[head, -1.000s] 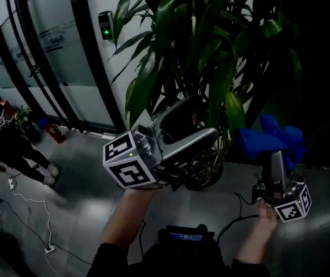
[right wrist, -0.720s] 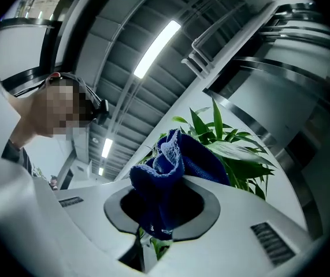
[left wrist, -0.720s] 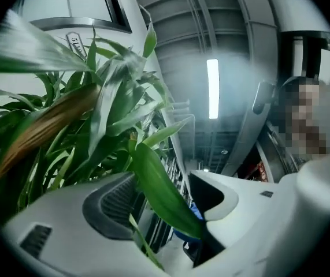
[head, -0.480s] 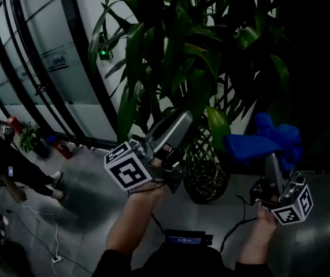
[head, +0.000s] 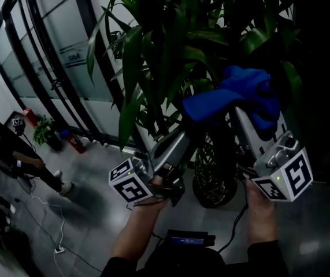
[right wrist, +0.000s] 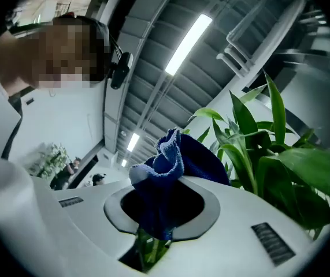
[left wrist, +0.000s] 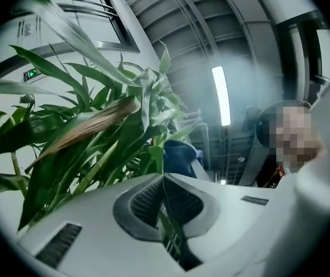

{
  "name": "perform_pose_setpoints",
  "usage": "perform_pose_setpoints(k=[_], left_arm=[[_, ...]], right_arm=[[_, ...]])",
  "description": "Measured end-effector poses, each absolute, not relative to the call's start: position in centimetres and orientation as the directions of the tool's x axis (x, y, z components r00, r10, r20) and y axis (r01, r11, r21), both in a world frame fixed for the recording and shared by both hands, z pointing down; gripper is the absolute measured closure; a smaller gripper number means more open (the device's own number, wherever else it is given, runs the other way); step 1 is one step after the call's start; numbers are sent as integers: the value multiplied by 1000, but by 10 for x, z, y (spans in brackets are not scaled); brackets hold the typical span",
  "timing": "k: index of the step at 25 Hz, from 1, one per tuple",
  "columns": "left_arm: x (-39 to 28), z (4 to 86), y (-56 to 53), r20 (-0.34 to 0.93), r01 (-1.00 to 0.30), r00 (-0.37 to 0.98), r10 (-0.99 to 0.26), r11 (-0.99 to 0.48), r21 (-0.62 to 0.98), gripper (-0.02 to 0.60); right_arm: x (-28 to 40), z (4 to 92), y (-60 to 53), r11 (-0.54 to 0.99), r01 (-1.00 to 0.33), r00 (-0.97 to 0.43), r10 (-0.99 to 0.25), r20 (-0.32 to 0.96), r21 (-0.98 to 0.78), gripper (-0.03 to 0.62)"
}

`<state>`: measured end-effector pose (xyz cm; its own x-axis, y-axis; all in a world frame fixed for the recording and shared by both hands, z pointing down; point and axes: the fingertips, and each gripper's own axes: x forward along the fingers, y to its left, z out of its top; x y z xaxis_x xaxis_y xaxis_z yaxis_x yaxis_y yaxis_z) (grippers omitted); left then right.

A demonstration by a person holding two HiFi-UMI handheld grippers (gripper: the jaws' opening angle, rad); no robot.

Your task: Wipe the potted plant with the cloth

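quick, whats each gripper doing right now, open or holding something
left gripper: jaws have just closed, shut on a plant leaf
right gripper: shut on the blue cloth

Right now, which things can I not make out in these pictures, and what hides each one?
- Head view: whether the cloth touches the plant; the cloth itself covers that spot.
- Head view: the plant's top; the upper edge cuts it off.
- Head view: the material of the pot; too dark.
- Head view: the print on the glass wall; too small.
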<state>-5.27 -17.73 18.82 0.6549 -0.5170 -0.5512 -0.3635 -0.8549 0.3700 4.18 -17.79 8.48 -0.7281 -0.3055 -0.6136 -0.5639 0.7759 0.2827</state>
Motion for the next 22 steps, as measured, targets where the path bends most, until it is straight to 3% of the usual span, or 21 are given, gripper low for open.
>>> perform_pose_setpoints(k=[6, 15, 22], left_arm=[[-60, 193, -173, -595, -256, 667, -449, -888, 383, 577], [-62, 202, -173, -608, -149, 713, -349, -923, 355, 577], [-70, 199, -172, -657, -60, 684, -316, -922, 381, 577]], right_arm=[[6, 62, -224, 578, -718, -676, -444, -588, 389, 505], [-26, 112, -223, 654, -625, -775, -453, -441, 427, 505], [-35, 141, -196, 757, -529, -833, -375, -408, 384, 505]])
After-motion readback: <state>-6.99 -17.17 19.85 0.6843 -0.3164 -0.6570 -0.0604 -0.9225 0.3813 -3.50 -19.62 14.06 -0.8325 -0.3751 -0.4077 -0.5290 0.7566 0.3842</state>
